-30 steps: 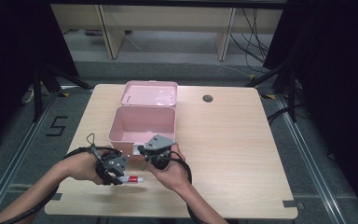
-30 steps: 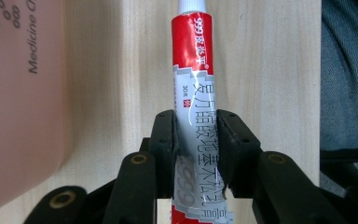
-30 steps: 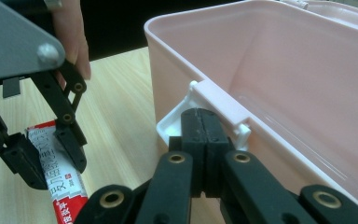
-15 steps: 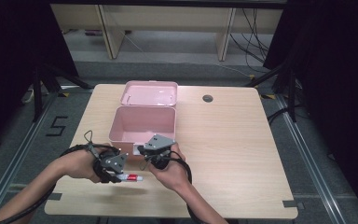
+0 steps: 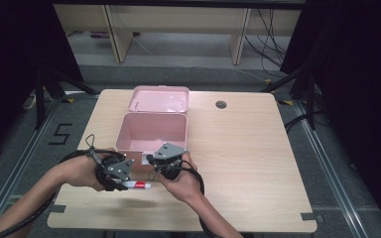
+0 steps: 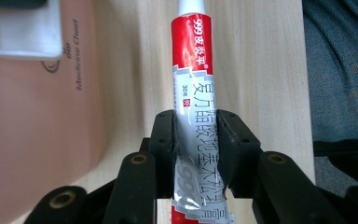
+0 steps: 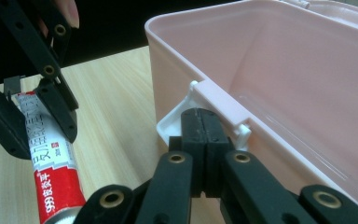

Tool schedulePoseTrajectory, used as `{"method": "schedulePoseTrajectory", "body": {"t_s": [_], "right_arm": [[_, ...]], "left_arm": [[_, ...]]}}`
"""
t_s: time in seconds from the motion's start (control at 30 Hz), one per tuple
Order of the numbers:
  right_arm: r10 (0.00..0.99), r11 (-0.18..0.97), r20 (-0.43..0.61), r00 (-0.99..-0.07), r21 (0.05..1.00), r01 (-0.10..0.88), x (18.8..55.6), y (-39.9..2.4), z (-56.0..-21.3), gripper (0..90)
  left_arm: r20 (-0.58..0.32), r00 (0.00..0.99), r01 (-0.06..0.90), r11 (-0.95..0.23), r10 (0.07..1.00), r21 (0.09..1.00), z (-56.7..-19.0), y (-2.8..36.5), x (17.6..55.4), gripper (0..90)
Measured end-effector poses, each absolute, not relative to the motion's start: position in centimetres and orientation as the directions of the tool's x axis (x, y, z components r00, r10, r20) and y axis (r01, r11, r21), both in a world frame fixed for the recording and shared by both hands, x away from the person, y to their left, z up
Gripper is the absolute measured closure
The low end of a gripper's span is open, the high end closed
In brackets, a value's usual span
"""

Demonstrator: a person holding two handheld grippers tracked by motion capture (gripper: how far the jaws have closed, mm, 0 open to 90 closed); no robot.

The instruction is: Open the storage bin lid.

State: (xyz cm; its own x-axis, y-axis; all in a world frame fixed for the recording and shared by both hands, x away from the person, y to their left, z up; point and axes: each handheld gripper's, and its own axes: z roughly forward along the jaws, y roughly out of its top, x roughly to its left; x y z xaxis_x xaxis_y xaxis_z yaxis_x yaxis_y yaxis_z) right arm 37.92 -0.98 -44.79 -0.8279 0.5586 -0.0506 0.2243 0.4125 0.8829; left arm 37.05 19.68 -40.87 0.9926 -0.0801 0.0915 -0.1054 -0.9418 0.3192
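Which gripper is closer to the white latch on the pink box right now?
Right. The right gripper sits shut against the white latch; the left gripper is off to the side, clamped on the ointment tube.

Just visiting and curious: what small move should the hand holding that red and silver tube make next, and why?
Probably lift the tube over the near wall into the open pink box. The left gripper clamps it beside the box, while the right gripper, jaws shut, rests at the box's latch.

Light wood-grain bench, with a round cable port near its far edge. An open pink medicine box rests on it, lid laid back flat on the surface.
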Motion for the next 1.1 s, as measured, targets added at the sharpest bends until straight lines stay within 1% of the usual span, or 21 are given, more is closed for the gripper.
{"method": "schedulePoseTrajectory", "body": {"t_s": [0.1,0.13,0.37,0.7,0.77,1.1], "right_arm": [[0.555,0.415,-0.050,-0.831,0.882,0.224,38.0,-1.0,-44.8,90.0],[0.563,0.406,-0.023,-0.826,0.879,0.252,37.8,-0.9,-44.8,90.0],[0.561,0.404,-0.020,-0.827,0.879,0.253,37.8,-0.9,-44.8,90.0],[0.561,0.407,-0.024,-0.827,0.878,0.250,37.8,-0.9,-44.8,90.0],[0.553,0.417,-0.051,-0.832,0.881,0.223,38.0,-1.0,-44.8,90.0],[0.554,0.416,-0.051,-0.831,0.881,0.224,37.9,-1.0,-44.8,90.0]], "left_arm": [[0.101,0.991,-0.112,-0.942,-0.084,0.317,-40.7,19.8,37.1,68.5],[0.103,0.991,-0.116,-0.942,-0.088,0.314,-40.6,19.8,37.2,68.5],[0.114,0.990,-0.118,-0.938,-0.085,0.326,-39.9,20.1,37.3,68.5],[0.132,0.988,-0.119,-0.936,-0.079,0.333,-38.7,20.4,37.4,68.5],[0.133,0.988,-0.119,-0.933,-0.077,0.338,-38.5,20.4,37.4,68.5],[0.159,0.985,-0.125,-0.929,-0.072,0.349,-37.3,20.8,37.6,68.5]]}}
